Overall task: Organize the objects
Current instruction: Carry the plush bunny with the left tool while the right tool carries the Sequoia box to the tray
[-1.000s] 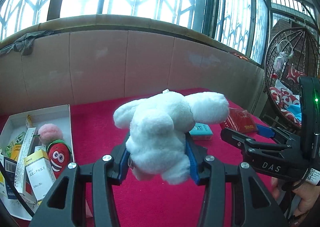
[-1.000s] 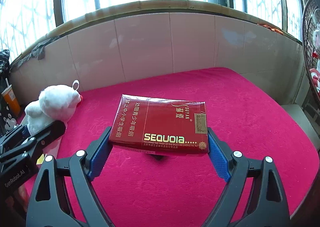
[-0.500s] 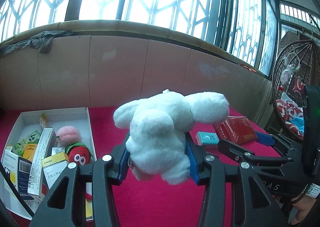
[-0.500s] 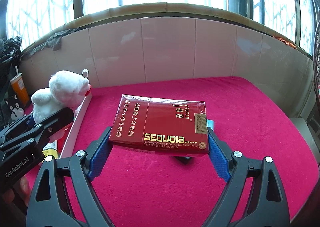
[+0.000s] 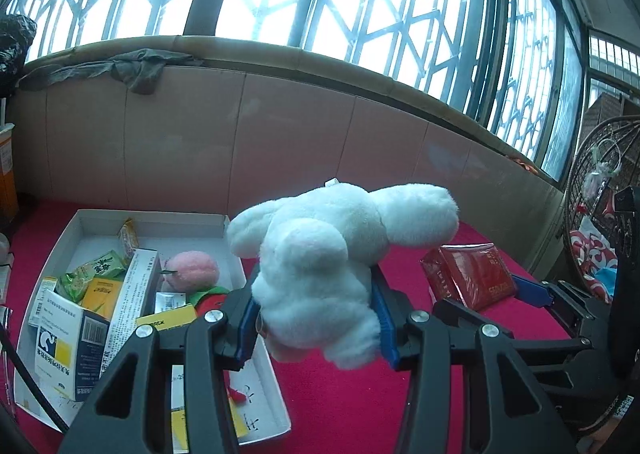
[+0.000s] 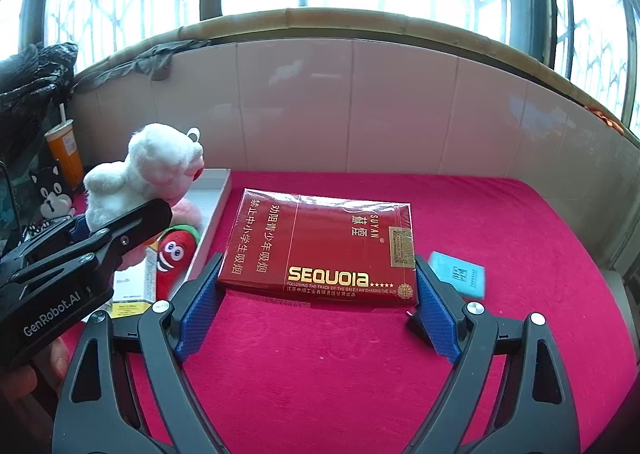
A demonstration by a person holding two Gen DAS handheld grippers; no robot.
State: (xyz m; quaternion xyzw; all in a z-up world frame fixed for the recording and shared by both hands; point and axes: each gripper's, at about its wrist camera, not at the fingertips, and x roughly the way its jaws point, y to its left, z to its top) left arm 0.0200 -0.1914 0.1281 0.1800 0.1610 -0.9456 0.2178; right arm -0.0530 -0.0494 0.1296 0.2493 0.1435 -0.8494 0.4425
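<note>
White box (image 5: 256, 412) with medicine cartons (image 5: 66, 342), pink plush (image 5: 194, 270), strawberry toy (image 6: 174, 254)

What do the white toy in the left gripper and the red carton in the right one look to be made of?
White toy: soft plush, a fuzzy pile that bulges around the pads.
Red carton: likely cardboard under clear glossy film; glare and wrinkles show along its top edge, with gold print on flat faces.

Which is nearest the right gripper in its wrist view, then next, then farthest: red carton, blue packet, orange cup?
1. Red carton, held between the right gripper's pads.
2. Blue packet, lying just right of it.
3. Orange cup, far left.
</note>
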